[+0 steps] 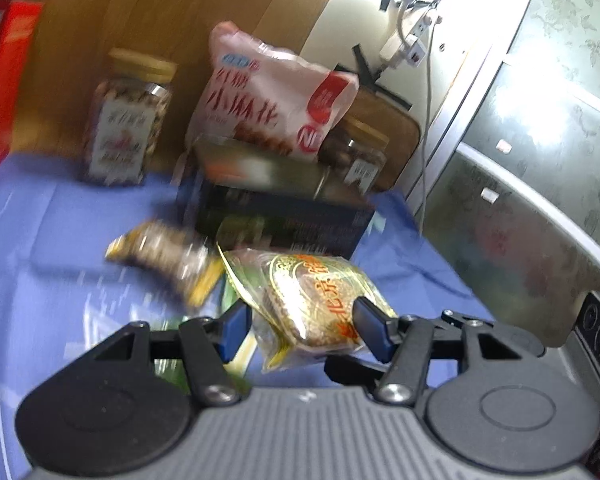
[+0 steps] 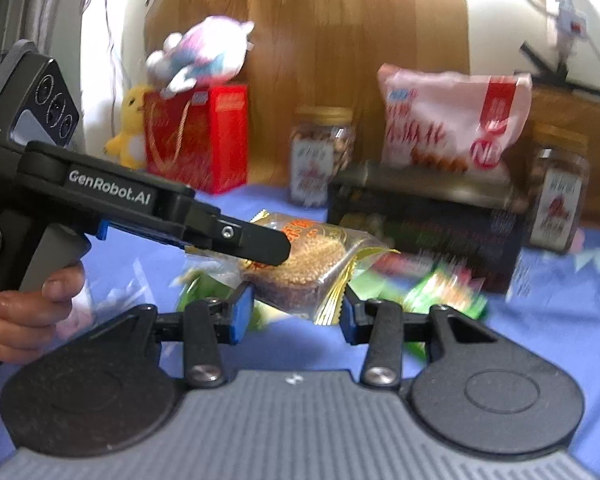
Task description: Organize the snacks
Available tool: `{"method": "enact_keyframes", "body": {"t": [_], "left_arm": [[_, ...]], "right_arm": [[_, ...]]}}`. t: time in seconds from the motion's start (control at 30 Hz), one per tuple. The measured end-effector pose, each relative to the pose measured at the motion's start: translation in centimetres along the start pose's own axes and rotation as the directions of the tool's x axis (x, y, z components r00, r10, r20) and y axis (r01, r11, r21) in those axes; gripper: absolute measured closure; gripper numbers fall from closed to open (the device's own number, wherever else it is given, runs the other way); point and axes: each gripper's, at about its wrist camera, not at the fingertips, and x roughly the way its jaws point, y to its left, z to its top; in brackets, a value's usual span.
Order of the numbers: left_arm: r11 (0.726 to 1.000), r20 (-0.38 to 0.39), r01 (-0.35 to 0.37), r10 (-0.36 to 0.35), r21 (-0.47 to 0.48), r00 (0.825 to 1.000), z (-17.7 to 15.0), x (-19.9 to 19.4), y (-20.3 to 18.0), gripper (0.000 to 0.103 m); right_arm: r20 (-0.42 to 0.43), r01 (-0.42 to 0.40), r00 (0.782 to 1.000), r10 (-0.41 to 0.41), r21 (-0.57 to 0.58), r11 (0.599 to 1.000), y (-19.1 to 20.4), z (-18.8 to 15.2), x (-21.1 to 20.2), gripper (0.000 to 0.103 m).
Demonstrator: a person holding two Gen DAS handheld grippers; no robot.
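The left gripper (image 1: pixel 302 326) clamps a gold-wrapped sesame cake packet (image 1: pixel 312 300) above the blue-covered desk (image 1: pixel 40 280); the right gripper (image 2: pixel 292 316) flanks its free end, grip unclear. A dark box (image 1: pixel 284 216) stands just behind; open cloth lies left.

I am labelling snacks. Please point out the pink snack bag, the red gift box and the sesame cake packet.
pink snack bag (image 2: pixel 452 120), right wrist view, front panel.
red gift box (image 2: pixel 204 136), right wrist view, front face.
sesame cake packet (image 1: pixel 312 300), left wrist view, clear wrapper front.

My left claw (image 1: pixel 300 326) clamps a gold-wrapped sesame cake packet (image 1: pixel 312 300) above the blue surface (image 1: pixel 40 248); just behind the packet sits a dark box (image 1: pixel 284 216), 1 pink bag (image 1: pixel 276 100) leaning over it.
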Motion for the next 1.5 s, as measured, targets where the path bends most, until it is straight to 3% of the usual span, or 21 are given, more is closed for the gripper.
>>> {"method": "enact_keyframes", "body": {"t": [0.17, 0.33, 0.4, 0.47, 0.5, 0.6, 0.7, 0.8, 0.93, 1.07, 1.13, 1.17, 1.3, 1.4, 1.5], "left_arm": [[0.997, 0.05, -0.007, 0.003, 0.075, 0.999, 5.5, 2.9, -1.4, 0.045], [0.998, 0.042, -0.04, 0.038, 0.057, 0.998, 9.7, 8.0, -0.8, 0.045], [0.997, 0.01, -0.056, 0.055, 0.045, 0.998, 10.5, 10.3, -0.5, 0.042], [0.996, -0.028, -0.066, 0.068, 0.062, 0.997, 10.7, 12.6, -0.8, 0.037], [0.994, -0.033, -0.077, 0.08, 0.076, 0.996, 10.7, 13.4, -1.0, 0.031], [0.993, -0.042, -0.076, 0.081, 0.094, 0.996, 10.6, 14.3, -2.1, 0.03], [0.992, -0.028, -0.069, 0.073, 0.108, 0.997, 10.0, 12.9, -2.7, 0.03], [0.993, 0.012, -0.024, 0.022, 0.116, 1.0, 8.6, 9.1, -3.0, 0.03], [0.994, 0.032, 0.008, -0.012, 0.111, 0.999, 5.6, 4.6, -2.7, 0.03], [0.994, 0.029, -0.031, 0.028, 0.103, 0.999, 1.5, 1.5, -1.8, 0.031], [0.992, 0.03, -0.063, 0.06, 0.109, 0.998, -0.5, 0.3, -1.3, 0.031], [0.992, 0.029, -0.074, 0.071, 0.105, 0.997, -1.2, -0.2, -0.9, 0.031], [0.99, 0.01, -0.126, 0.125, 0.065, 0.992, -3.2, -1.4, 0.8, 0.031], [0.989, 0.016, -0.14, 0.14, 0.038, 0.99, -3.7, -2.3, 1.8, 0.032], [0.99, 0.02, -0.141, 0.141, 0.018, 0.99, -4.2, -2.6, 2.5, 0.032]], "right_arm": [[0.058, 0.059, 0.997, -0.059, -0.001, 0.998, -3.0, 3.9, 1.4, 0.056], [0.047, 0.114, 0.992, -0.116, 0.029, 0.993, -6.8, 6.6, 4.9, 0.054], [0.03, 0.175, 0.984, -0.176, 0.021, 0.984, -8.2, 6.9, 6.4, 0.051], [0.021, 0.277, 0.961, -0.277, 0.01, 0.961, -9.4, 6.8, 7.3, 0.045], [0.009, 0.297, 0.955, -0.297, 0.014, 0.955, -9.9, 6.6, 7.5, 0.045], [0.02, 0.302, 0.952, -0.304, 0.073, 0.95, -11.2, 5.8, 6.1, 0.045], [0.045, 0.313, 0.947, -0.319, 0.106, 0.944, -11.3, 4.7, 3.5, 0.045], [0.053, 0.249, 0.963, -0.264, 0.202, 0.947, -11.5, 3.3, 1.0, 0.045], [-0.041, 0.18, 0.983, -0.178, 0.387, 0.904, -12.2, 0.4, 0.1, 0.041], [-0.138, 0.18, 0.982, -0.128, 0.494, 0.851, -12.1, -1.6, 1.6, 0.036], [-0.174, 0.168, 0.98, -0.091, 0.497, 0.852, -11.3, -1.8, 2.9, 0.034], [-0.183, 0.162, 0.98, -0.081, 0.49, 0.857, -10.9, -1.9, 3.4, 0.028], [-0.197, 0.2, 0.971, -0.132, 0.382, 0.902, -8.4, -1.4, 4.8, 0.024], [-0.196, 0.235, 0.964, -0.182, 0.295, 0.926, -7.3, -1.2, 5.4, 0.03], [-0.183, 0.25, 0.962, -0.202, 0.299, 0.921, -7.5, -1.3, 4.5, 0.038]]}}
